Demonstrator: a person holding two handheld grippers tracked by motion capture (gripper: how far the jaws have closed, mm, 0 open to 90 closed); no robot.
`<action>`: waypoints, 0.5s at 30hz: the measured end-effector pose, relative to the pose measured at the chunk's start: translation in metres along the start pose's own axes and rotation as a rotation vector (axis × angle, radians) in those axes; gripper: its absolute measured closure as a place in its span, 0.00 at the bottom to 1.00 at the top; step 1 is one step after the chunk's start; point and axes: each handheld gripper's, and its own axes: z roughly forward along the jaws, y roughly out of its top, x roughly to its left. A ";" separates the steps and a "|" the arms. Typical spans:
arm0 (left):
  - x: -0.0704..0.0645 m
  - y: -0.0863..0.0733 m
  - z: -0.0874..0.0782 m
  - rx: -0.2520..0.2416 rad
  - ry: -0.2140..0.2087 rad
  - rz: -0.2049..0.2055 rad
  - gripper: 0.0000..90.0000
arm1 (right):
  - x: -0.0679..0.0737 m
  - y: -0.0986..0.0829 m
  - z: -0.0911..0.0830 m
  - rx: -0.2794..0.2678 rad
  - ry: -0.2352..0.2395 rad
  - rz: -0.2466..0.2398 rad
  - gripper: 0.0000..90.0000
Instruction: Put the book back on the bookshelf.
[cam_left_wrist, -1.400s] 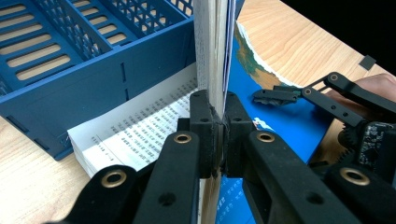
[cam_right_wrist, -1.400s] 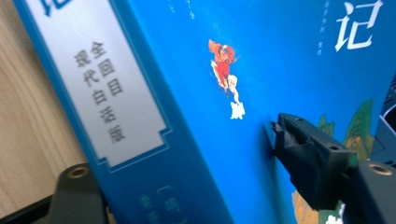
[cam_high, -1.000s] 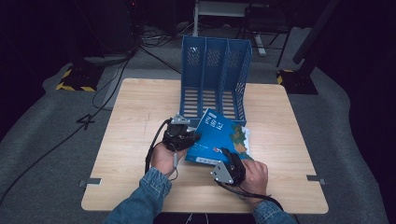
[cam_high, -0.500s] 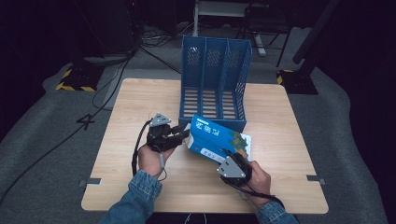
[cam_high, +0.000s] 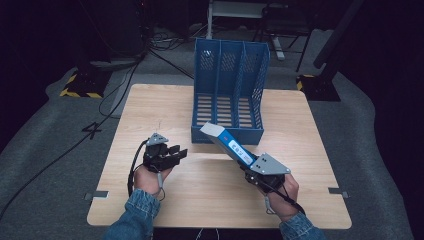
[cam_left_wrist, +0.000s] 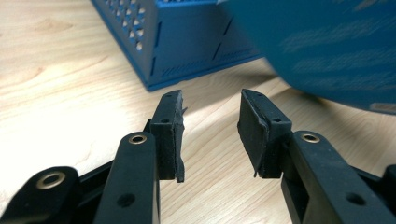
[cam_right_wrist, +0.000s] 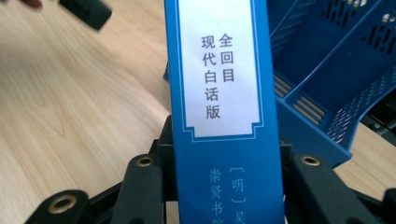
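- A pale wooden table (cam_high: 165, 105) carries a blue perforated plastic file rack (cam_high: 230, 90) with three upright slots, standing at the far middle with its open side toward the person.
- The right gripper (cam_high: 255, 167) is clamped on a thick blue book with a white spine label (cam_high: 227, 145); in the right gripper view the jaws press on both covers and the spine (cam_right_wrist: 219, 93) faces the camera, printed with Chinese characters.
- From the high view the book is lifted off the table and tilted, its far end up and to the left, close to the near edge of the rack's base (whether it touches the rack cannot be told).
- The left gripper (cam_high: 175, 152) is held at the near left, well apart from the book; its jaws stand moderately apart with nothing between them, and its pads (cam_left_wrist: 170, 135) hang over bare wood.
- In the left gripper view the rack's corner (cam_left_wrist: 187, 42) lies ahead and the book's blue cover (cam_left_wrist: 327, 46) looms blurred at upper right.
- Denim sleeves (cam_high: 137, 215) enter from the near edge.
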 end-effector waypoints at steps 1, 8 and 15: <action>0.001 -0.001 0.001 0.003 0.003 0.004 0.67 | -0.002 0.001 -0.002 -0.012 0.005 0.015 0.70; 0.005 -0.016 0.015 0.090 0.052 0.056 0.67 | -0.011 0.012 -0.017 -0.097 0.040 0.108 0.70; 0.007 -0.022 0.024 0.155 0.131 0.128 0.66 | -0.012 0.019 -0.025 -0.136 0.034 0.140 0.70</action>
